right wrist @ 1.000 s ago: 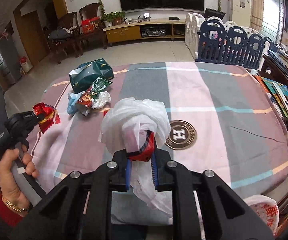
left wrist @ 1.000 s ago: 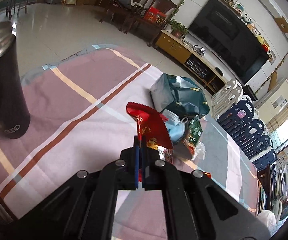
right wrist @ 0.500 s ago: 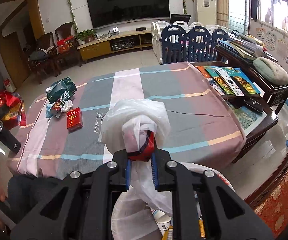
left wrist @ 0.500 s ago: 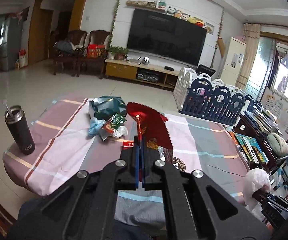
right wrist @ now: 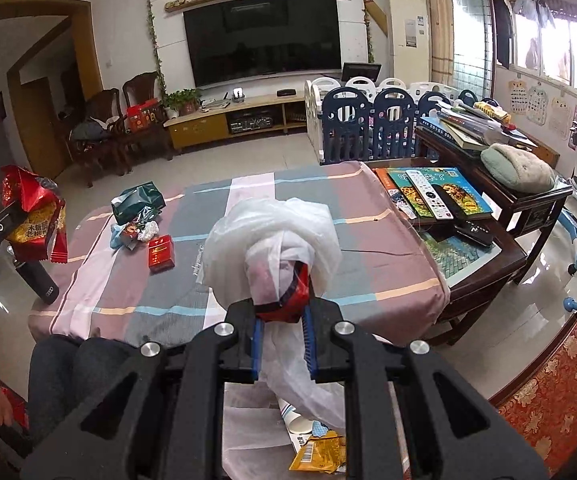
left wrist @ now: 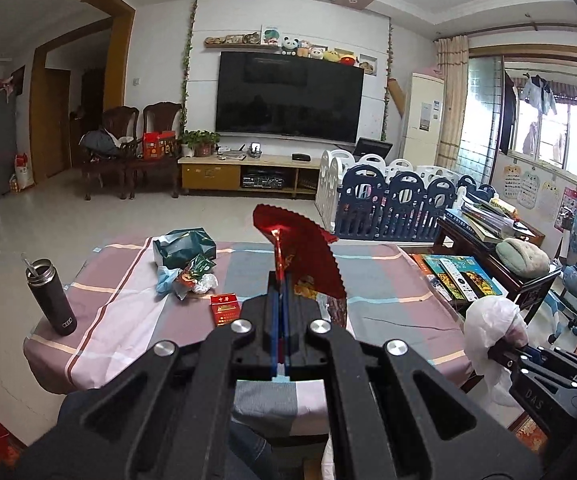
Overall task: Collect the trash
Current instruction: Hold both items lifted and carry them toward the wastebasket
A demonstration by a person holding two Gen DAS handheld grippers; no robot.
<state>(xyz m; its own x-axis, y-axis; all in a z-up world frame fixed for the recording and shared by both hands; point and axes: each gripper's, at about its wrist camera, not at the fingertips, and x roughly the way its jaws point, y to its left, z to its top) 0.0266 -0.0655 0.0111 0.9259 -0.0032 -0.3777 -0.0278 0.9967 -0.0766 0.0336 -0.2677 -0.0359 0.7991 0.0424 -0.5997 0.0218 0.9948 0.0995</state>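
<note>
Red snack wrapper (left wrist: pixel 300 252) is pinched edge-on in the left gripper (left wrist: pixel 279 300), pads pressed together on it, held clear above the surface (left wrist: pixel 376 292). White plastic trash bag (right wrist: pixel 276 236) is clamped at its bunched neck by the right gripper (right wrist: pixel 282 320); the bag hangs below, open, with a yellow wrapper (right wrist: pixel 320 456) seen inside. Left on the checked cloth: red cigarette box (left wrist: pixel 224 309), green bag (left wrist: pixel 184 245) and a pile of crumpled wrappers (left wrist: pixel 188 280) just beside it. Black flask (left wrist: pixel 50 298) is standing upright near the surface's left edge.
</note>
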